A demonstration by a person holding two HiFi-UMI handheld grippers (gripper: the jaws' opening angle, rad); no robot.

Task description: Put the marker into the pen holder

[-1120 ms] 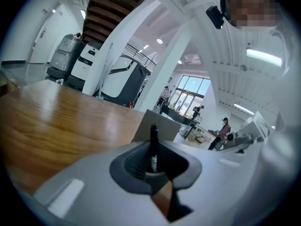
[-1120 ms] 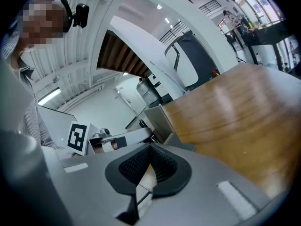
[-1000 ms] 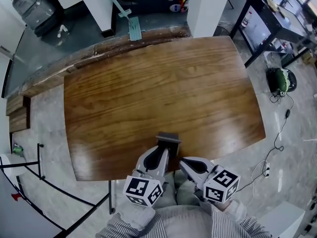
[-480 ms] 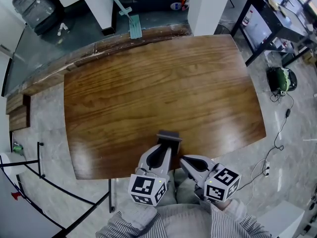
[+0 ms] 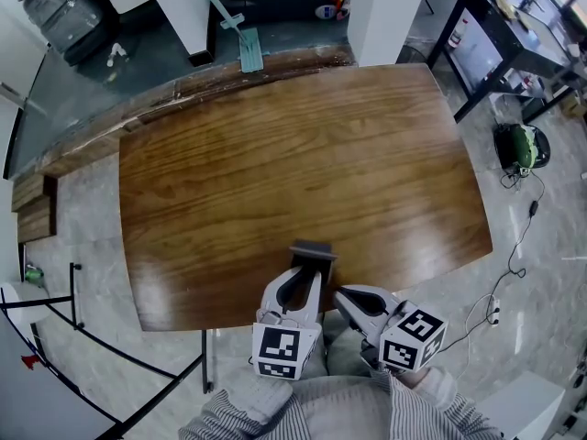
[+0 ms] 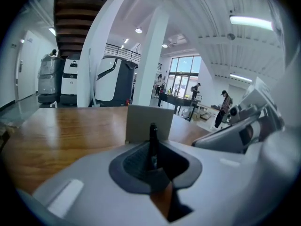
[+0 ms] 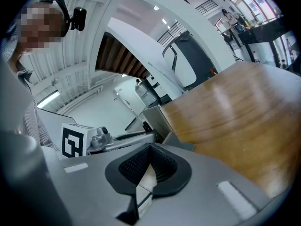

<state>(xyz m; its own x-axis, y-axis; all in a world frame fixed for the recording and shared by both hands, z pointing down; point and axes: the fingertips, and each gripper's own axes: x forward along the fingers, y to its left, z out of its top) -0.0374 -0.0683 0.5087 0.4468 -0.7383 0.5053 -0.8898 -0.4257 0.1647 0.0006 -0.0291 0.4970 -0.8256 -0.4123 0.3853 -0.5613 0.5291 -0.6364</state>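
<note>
Fingers (image 6: 134, 164) of the left gripper (image 6: 153, 160) pinched on a dark marker (image 6: 153, 136), held upright between the ribbed pads just short of the grey pen holder (image 6: 138, 119). Marker not yet inside: cap showing against the holder's near wall, about level with its rim. Right gripper (image 7: 149, 166) alongside, pads pressed together on nothing, close to the left one and a little back from the holder. From overhead, holder (image 5: 312, 250) standing near the front edge of the wooden table (image 5: 303, 154), left gripper's tip right against it; marker itself too small there to make out, so its height over the rim best judged as uncertain. Likely trouble from here: marker's lower end striking the near wall instead of clearing it, shoving or tipping what looks like a light box; or a release too early, dropping the marker on the wood so near the edge that it rolls off towards the striped sleeves (image 5: 238, 420). Otherwise nothing on the tabletop to block the way. Beyond it, a green-headed mop (image 5: 243, 49) on the floor, a black desk (image 5: 495, 35) at right, cables (image 5: 514, 246) trailing over the tiles, people (image 6: 225, 105) far off.
</note>
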